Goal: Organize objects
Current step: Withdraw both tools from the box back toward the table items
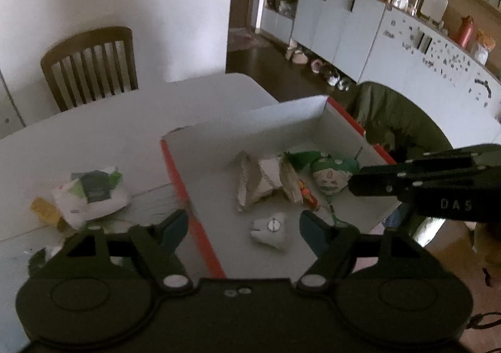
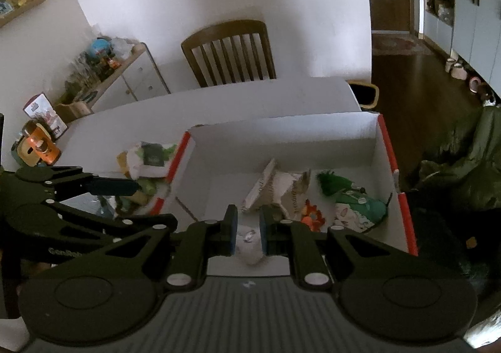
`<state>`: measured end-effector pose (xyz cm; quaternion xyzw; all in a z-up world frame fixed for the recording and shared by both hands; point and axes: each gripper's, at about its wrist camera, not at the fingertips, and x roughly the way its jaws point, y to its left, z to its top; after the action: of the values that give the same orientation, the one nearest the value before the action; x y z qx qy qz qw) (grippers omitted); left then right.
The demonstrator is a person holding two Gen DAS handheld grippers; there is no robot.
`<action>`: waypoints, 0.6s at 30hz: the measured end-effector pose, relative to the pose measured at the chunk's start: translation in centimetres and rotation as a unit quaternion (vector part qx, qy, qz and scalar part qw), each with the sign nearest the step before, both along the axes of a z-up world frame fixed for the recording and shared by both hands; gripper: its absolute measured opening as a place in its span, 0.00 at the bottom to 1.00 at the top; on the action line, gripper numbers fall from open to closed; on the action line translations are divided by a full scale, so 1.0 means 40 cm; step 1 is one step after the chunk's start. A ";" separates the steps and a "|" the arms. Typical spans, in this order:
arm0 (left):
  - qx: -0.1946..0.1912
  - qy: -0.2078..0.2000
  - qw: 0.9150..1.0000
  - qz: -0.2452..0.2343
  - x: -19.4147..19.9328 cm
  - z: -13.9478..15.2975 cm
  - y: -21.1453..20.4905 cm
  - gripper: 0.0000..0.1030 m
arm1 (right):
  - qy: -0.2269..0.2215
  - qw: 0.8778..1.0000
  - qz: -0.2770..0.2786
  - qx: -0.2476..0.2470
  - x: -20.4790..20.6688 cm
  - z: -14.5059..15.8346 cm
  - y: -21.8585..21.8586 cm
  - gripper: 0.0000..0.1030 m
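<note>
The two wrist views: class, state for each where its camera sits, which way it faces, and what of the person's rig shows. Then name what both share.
Left wrist: rides the left gripper, facing down and forward over the red-edged box and its white tooth plush; jaws open, right gripper entering at right.
Right wrist: rides the right gripper, facing down into the box; jaws shut, left gripper at left.
Shared: box, packet, wooden chair.
</note>
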<state>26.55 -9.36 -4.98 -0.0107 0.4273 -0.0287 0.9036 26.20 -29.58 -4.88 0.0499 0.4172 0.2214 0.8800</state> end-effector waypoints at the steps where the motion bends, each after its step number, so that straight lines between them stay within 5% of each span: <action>1: -0.001 -0.005 1.000 0.003 -0.010 0.007 0.007 0.77 | -0.002 1.000 0.001 0.002 -0.008 0.004 0.005 0.14; 6: -0.005 -0.021 1.000 0.012 -0.056 0.034 0.047 0.78 | -0.012 1.000 0.000 0.012 -0.043 0.020 0.031 0.27; 14: -0.009 -0.036 0.999 0.032 -0.119 0.054 0.132 0.81 | -0.014 1.000 -0.007 0.016 -0.072 0.024 0.078 0.29; 16: -0.004 -0.039 0.998 0.039 -0.136 0.056 0.154 0.82 | -0.016 1.000 -0.009 0.015 -0.079 0.025 0.093 0.36; 18: -0.006 -0.040 0.998 0.045 -0.152 0.055 0.181 0.83 | -0.021 1.000 -0.014 0.016 -0.086 0.028 0.105 0.56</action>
<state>20.46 -2.12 -2.78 -0.0342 0.3900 0.0087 0.9202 22.77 -25.37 -3.77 0.0651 0.3939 0.2164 0.8910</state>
